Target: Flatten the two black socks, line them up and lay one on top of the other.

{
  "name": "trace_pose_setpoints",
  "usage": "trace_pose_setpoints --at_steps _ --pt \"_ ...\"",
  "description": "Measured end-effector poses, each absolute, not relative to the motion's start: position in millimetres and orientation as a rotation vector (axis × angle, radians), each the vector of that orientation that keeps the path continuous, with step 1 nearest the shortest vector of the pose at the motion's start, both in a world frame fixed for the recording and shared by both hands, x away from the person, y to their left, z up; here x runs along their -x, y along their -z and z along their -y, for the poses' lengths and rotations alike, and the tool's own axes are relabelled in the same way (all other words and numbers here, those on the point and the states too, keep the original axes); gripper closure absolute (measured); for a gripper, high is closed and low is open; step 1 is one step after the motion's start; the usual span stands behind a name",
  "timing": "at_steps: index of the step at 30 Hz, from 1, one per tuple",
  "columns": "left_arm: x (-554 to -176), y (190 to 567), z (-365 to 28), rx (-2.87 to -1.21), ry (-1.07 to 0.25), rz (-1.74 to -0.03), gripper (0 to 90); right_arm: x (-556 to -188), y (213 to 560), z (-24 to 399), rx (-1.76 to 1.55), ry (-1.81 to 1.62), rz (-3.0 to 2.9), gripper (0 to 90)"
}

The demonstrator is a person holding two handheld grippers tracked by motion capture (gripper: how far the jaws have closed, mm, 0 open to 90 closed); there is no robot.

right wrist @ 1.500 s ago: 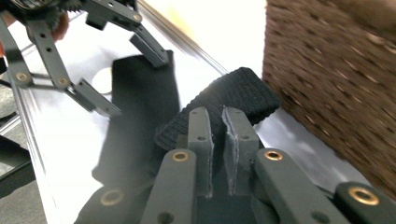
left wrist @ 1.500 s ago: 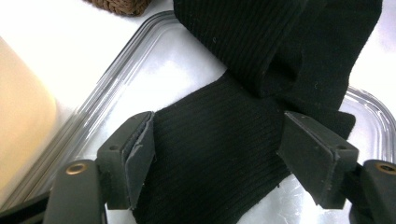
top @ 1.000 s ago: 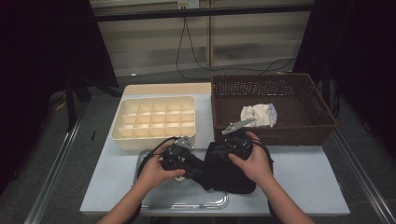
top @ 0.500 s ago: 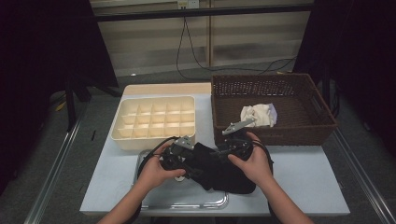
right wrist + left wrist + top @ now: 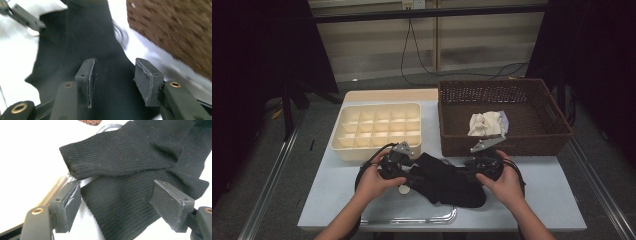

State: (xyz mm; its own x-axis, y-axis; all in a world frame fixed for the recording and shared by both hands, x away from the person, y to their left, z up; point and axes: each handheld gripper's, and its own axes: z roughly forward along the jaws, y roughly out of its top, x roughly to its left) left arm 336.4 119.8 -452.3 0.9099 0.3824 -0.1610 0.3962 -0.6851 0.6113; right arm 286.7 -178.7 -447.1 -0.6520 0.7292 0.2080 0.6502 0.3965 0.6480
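Black socks between 2 open tongs on the worktop

The black socks (image 5: pixel 447 182) lay on the worktop (image 5: pixel 332 200) before the brown basket (image 5: pixel 504 112). The left tongs (image 5: pixel 117 205) gaped wide around a ribbed edge, unpinched; the right tongs (image 5: pixel 113 80) had just been opening, fabric beneath, nothing gripped.

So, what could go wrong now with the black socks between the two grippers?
1. The left gripper has open jaws over two overlapping layers of the black socks; closing here may catch both layers instead of one.
2. The right gripper has just been opening, with sock below its pads but not pinched, so the fabric may slide when pulled.
3. The brown basket is close beside the right gripper; a wide move might knock it.
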Motion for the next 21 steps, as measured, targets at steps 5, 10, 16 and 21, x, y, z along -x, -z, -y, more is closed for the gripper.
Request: trace_pose_setpoints --at_steps 5,10,16,21 --pt "-339 454 -117 -2.420 0.007 -0.546 25.1 -278 457 198 -1.315 -1.091 -2.505 53.0" --pt "-340 455 -114 -2.438 -0.028 -0.540 26.6 -271 465 206 -1.340 -1.089 -2.497 55.9" --pt "-343 450 -117 -2.421 -0.021 -0.549 29.1 -269 468 209 -1.339 -1.065 -2.498 59.4" --pt "-340 441 -119 -2.360 -0.039 -0.576 33.4 -267 468 209 -1.343 -1.058 -2.497 59.5"
